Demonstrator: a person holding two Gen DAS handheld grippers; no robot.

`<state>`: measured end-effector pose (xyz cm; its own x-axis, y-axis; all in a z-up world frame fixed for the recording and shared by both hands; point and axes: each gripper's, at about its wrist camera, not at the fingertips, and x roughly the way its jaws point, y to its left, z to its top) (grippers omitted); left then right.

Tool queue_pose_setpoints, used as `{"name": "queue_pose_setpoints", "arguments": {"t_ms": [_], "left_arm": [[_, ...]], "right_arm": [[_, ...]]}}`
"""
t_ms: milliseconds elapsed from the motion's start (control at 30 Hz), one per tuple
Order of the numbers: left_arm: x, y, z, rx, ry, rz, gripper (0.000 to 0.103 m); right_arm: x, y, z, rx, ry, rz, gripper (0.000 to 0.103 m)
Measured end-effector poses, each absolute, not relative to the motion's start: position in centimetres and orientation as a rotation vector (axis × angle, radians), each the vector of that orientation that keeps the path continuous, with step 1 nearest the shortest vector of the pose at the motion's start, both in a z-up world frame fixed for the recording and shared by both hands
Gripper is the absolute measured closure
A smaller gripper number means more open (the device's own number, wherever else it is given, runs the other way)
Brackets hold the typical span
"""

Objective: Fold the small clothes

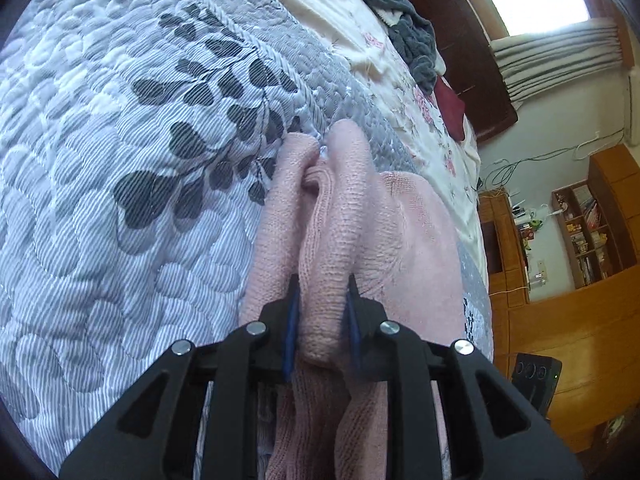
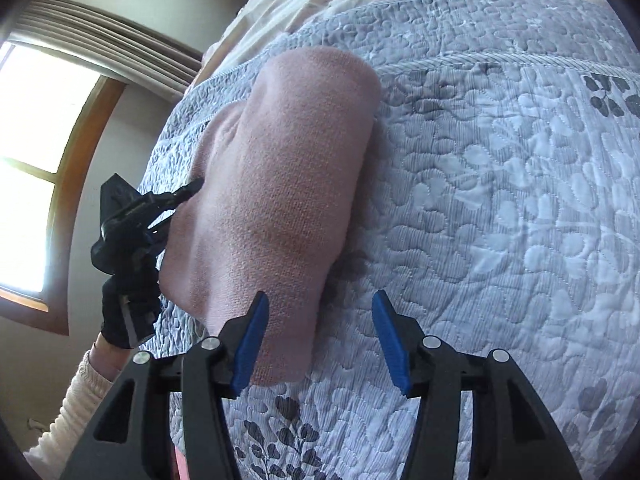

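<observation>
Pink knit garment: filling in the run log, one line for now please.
left gripper shut on pink knit garment | right gripper open beside it | garment on quilt

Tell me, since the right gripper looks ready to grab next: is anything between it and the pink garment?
Nothing visible is. The right gripper is open, one finger already over the pink garment; only bare quilt lies between its fingers. The left gripper is shut on the garment's other side.

Each black claw has blue ribbed pads and silver screws; the person wears a black glove and cream knit sleeve.
</observation>
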<state>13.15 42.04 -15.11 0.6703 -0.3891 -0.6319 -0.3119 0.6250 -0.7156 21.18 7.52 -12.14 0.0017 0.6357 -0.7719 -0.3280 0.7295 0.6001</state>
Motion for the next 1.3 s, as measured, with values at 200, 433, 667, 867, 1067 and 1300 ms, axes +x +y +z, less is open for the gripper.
{"name": "queue_pose_setpoints", "arguments": {"t_ms": [200,433,667,867,1067,1300], "left_arm": [[10.4,41.8,-12.8,-0.895,0.862,-0.031,0.06],[6.4,37.4,-11.0,-0.802,0.922,-0.118,0.046],[6.4,35.1,-13.4,-0.757,1.009,-0.109,0.097],[4.8,35.9,-15.2,-0.781,0.994,-0.094,0.097],[4.7,36.1,-15.1,-0.763,1.004,-0.114,0.091],[7.1,38.5,-9.9,-0.646,0.922,-0.02,0.055]], "right_arm": [[20.2,8.2,-13.7,0.38,1.419,0.822,0.038],[19.1,8.8,-16.3,0.443,1.473,0.848,0.034],[18.3,9.1,-16.7,0.479,1.491,0.873,0.07],[18.2,10.2,-16.9,0.364,1.51,0.82,0.076],[18.4,10.6,-16.7,0.323,1.498,0.812,0.057],[18.7,9.1,-14.2,0.299,1.396,0.807,0.042]]}}
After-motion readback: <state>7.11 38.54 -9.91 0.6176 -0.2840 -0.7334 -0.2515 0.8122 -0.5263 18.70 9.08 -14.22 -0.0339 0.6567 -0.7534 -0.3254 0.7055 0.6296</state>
